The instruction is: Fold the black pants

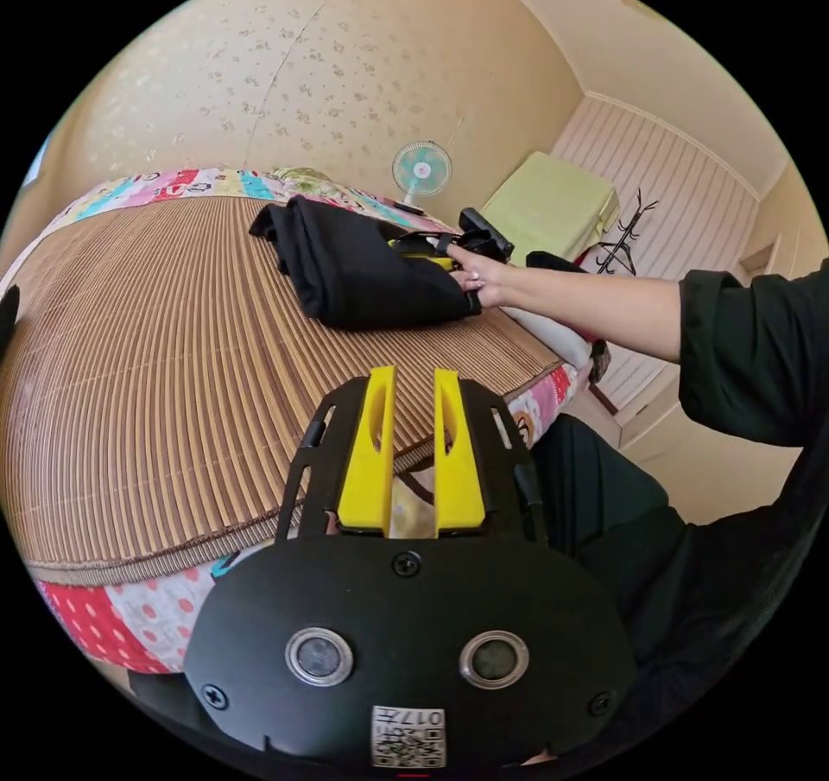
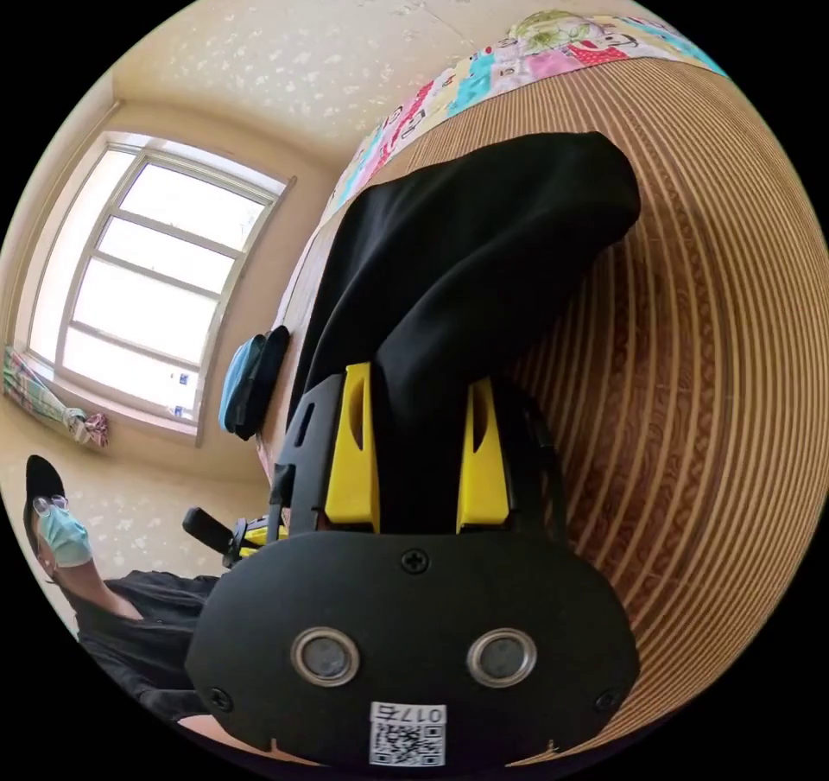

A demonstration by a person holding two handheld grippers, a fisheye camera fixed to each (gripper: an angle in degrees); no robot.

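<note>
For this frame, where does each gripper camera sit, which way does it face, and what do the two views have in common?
Left gripper view: rides on the left gripper, held off the bed's near edge, jaws slightly apart and empty; looks across the bamboo mat at the black pants; shows the person's hand, forearm and dark sleeve.
Right gripper view: rides on the right gripper, low over the mat, jaws pressed on the pants; looks along the bed; the person's torso shows at lower left.
Shared: the pants, mat, patchwork sheet, both grippers.

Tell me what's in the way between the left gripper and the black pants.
Nothing visible. Between the left gripper and the black pants lies bare bamboo mat. The right gripper already has pants cloth between its jaws.
</note>
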